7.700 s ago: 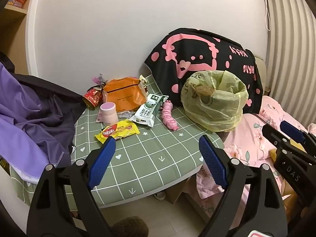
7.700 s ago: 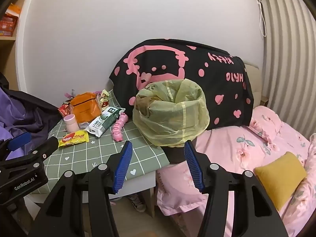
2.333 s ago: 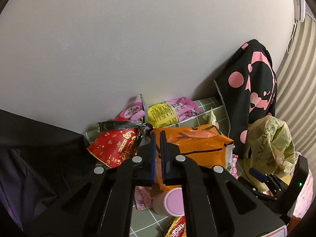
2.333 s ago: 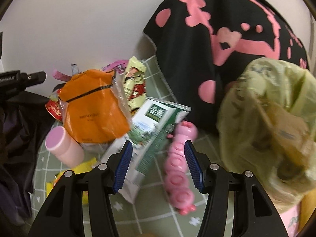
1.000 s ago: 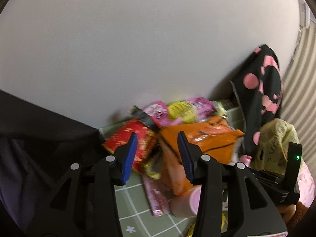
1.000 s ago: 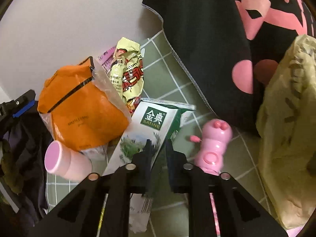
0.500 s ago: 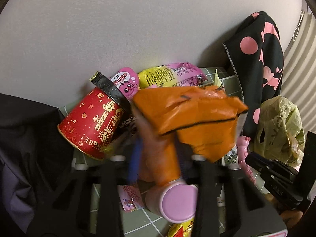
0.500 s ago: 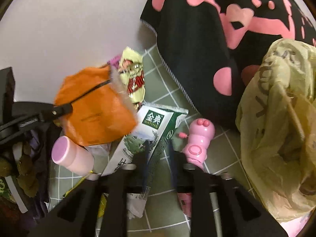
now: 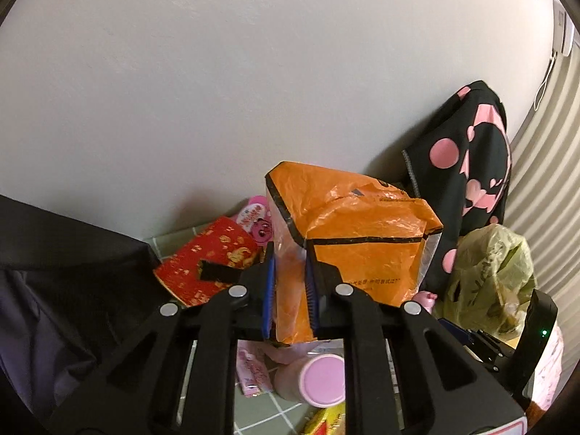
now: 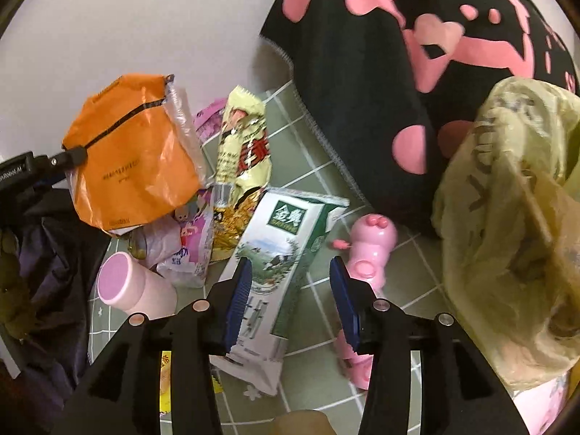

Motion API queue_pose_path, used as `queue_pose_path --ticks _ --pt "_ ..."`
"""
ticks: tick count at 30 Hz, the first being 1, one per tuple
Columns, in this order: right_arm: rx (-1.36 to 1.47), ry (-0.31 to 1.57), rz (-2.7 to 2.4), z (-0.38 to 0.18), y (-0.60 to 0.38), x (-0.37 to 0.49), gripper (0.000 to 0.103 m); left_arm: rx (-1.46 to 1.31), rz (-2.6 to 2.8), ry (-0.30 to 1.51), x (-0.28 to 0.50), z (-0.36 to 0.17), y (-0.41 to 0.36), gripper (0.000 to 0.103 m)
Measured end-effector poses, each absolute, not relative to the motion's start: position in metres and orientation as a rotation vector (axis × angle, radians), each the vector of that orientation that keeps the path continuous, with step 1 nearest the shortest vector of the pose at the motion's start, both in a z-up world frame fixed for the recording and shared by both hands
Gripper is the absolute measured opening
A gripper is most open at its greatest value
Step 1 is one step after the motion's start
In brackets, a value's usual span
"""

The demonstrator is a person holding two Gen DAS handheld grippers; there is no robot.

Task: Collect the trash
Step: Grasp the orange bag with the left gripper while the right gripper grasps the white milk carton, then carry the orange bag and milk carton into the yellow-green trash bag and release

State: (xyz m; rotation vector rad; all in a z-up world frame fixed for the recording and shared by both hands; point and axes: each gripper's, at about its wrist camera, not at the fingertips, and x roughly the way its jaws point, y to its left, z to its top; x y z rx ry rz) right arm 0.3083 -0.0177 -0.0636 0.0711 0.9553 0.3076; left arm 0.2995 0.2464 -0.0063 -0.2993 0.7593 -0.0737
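Left wrist view is largely filled by the crinkled orange bag (image 9: 355, 239), which hides much of the clutter behind it; the left gripper (image 9: 290, 297) has its blue-padded fingers (image 9: 269, 297) nearly closed on the bag's lower left corner, and the bag looks lifted off the green checked surface (image 9: 253, 413). Partly hidden behind the bag and fingers are a red paper cup (image 9: 206, 257) lying on its side, a pink printed wrapper (image 9: 255, 219), and below, a pink round-lidded cup (image 9: 322, 380) cut off by the gripper frame. A translucent yellow-green trash bag (image 9: 489, 275), wrinkled and slack, sits at the right beside a black cloth with pink spots (image 9: 467, 166). Right wrist view shows the right gripper (image 10: 291, 297) with fingers (image 10: 237, 297) spread wide over a flattened green-and-white milk carton (image 10: 275, 253), not clamping it. Just right of the carton lies a glossy pink pig-shaped toy (image 10: 369, 250), its lower end blurred and hidden behind a finger. A pale yellow snack packet (image 10: 243, 145) lies above the carton, its printing too small to read.
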Motion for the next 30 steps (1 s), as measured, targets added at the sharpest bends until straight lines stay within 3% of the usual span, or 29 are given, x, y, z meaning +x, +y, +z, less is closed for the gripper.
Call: queue_pose_path --ticks 9,13,18,24,30 --pt "0.023 0.984 0.24 -0.079 0.022 0.335 0.042 -0.317 -0.008 0.768 0.301 -0.015 0.264 0.014" --pt "-0.006 1.011 0.196 -0.086 0.032 0.35 0.053 -0.321 -0.005 0.762 0.301 -0.015 0.266 0.014" --pt "0.029 1.043 0.186 -0.096 0.034 0.354 0.055 -0.313 -0.009 0.762 0.301 -0.015 0.265 0.014" --pt "0.043 1.046 0.199 -0.102 0.027 0.347 0.051 -0.313 -0.016 0.771 0.301 -0.017 0.262 0.014" --pt "0.062 0.934 0.255 -0.068 0.009 0.324 0.048 -0.298 -0.033 0.757 0.3 -0.005 0.254 0.014"
